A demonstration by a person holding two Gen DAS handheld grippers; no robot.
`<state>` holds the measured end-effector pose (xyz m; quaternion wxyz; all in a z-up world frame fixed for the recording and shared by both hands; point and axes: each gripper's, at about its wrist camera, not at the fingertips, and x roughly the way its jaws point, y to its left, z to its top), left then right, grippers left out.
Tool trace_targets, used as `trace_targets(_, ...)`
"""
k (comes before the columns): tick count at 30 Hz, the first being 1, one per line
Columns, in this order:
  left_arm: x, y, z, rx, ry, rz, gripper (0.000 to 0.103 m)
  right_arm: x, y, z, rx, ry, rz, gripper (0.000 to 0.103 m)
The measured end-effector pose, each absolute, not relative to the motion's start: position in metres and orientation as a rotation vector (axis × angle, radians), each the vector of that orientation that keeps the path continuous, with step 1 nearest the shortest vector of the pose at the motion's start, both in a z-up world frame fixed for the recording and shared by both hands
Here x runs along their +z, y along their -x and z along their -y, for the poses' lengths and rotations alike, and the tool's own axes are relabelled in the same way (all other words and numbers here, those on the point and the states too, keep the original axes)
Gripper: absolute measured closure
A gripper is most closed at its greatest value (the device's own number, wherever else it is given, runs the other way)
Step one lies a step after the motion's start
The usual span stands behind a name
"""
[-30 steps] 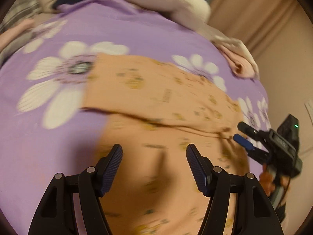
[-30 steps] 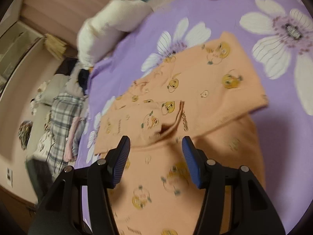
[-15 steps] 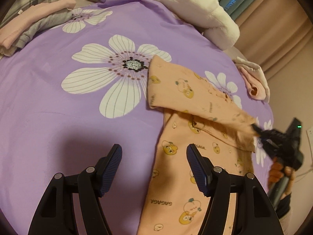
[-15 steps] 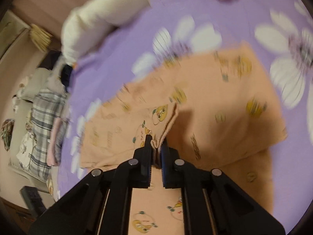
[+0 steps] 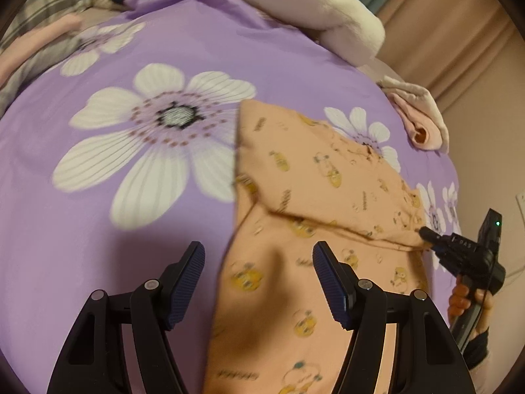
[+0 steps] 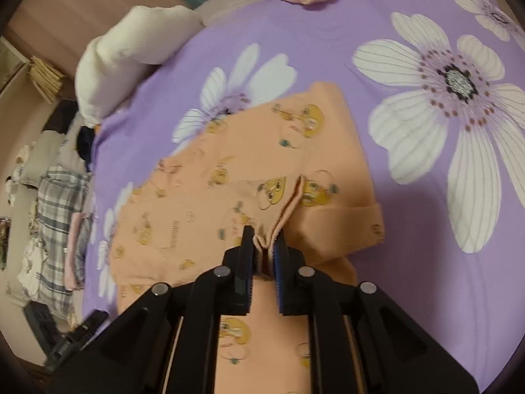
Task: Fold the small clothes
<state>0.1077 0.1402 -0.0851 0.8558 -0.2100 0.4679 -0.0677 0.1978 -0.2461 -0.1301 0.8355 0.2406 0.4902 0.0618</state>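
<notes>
A: Garment (image 5: 315,177) is noted on the purple sheet (image 5: 98,246), right of the big white flower (image 5: 157,144). A fold is laid across its far half.

B: Right gripper (image 6: 262,246) is seen with a bunched edge of the garment between its jaws; the jaws are easing open, yet the cloth is still pinched. Left gripper (image 5: 259,282) is held wide, empty, above the garment's near edge.

A: Handling is judged: thin, soft, light knit; it will sag and crease wherever unsupported. Hold is best taken at hems or corners, both layers pinched together.

B: Writing is noted: small repeated print among yellow cartoon faces, blurred, not legible here. No brand can be read.
</notes>
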Motion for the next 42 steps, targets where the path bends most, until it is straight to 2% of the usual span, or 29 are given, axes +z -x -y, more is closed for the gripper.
trace_targets(4, -0.079, -0.128, -0.121, -0.197, 0.393, -0.965, 0.036, -0.103, -0.185, 0.253, 0.049, -0.401, -0.909, 0.085)
trace_targets(8, -0.082, -0.151, -0.103, -0.241, 0.360, -0.963, 0.036, -0.085, -0.185, 0.238, 0.178, -0.330, -0.853, 0.085)
trace_targets(10, -0.089, -0.159, -0.098, -0.246, 0.345, -0.977, 0.037, -0.088, -0.187, 0.225, 0.229, -0.279, -0.867, 0.086)
trace_targets(12, -0.096, -0.164, -0.094, -0.239, 0.319, -0.995, 0.043, -0.100, -0.190, 0.215, 0.232, -0.227, -0.912, 0.089)
trace_targets(14, -0.105, -0.164, -0.094, -0.228, 0.288, -1.014, 0.045, -0.115, -0.187, 0.212, 0.218, -0.202, -0.961, 0.089)
trace_targets(19, -0.117, -0.156, -0.097, -0.246, 0.240, -1.030, 0.045, -0.145, -0.172, 0.212, 0.182, -0.109, -1.022, 0.093)
trace_targets(22, -0.114, -0.154, -0.096, -0.249, 0.233, -1.045, 0.045, -0.145, -0.171, 0.214, 0.181, -0.120, -1.015, 0.092)
trace_targets(26, -0.107, -0.136, -0.113, -0.263, 0.346, -1.062, 0.045, -0.133, -0.157, 0.217, 0.190, -0.163, -1.014, 0.083)
trace_targets(27, -0.105, -0.130, -0.117, -0.265, 0.360, -1.059, 0.045, -0.129, -0.150, 0.218, 0.201, -0.169, -1.004, 0.077)
trace_targets(28, -0.103, -0.122, -0.123, -0.265, 0.372, -1.057, 0.040, -0.126, -0.142, 0.218, 0.211, -0.176, -0.998, 0.069)
trace_targets(29, -0.101, -0.112, -0.129, -0.263, 0.390, -1.053, 0.033, -0.123, -0.133, 0.221, 0.220, -0.185, -0.994, 0.064)
trace_targets(30, -0.100, -0.101, -0.138, -0.264, 0.420, -1.043, 0.032, -0.121, -0.123, 0.225, 0.226, -0.192, -0.989, 0.056)
trace_targets(31, -0.099, -0.089, -0.149, -0.264, 0.456, -1.035, 0.032, -0.119, -0.113, 0.229, 0.226, -0.196, -0.985, 0.051)
trace_targets(37, -0.116, -0.047, -0.191, -0.274, 0.651, -1.061, 0.032, -0.122, -0.064, 0.261, 0.183, -0.256, -0.986, 0.051)
trace_targets(42, -0.126, -0.032, -0.188, -0.379, 0.739, -1.055, 0.032, -0.135, -0.041, 0.294, 0.167, -0.386, -1.016, 0.049)
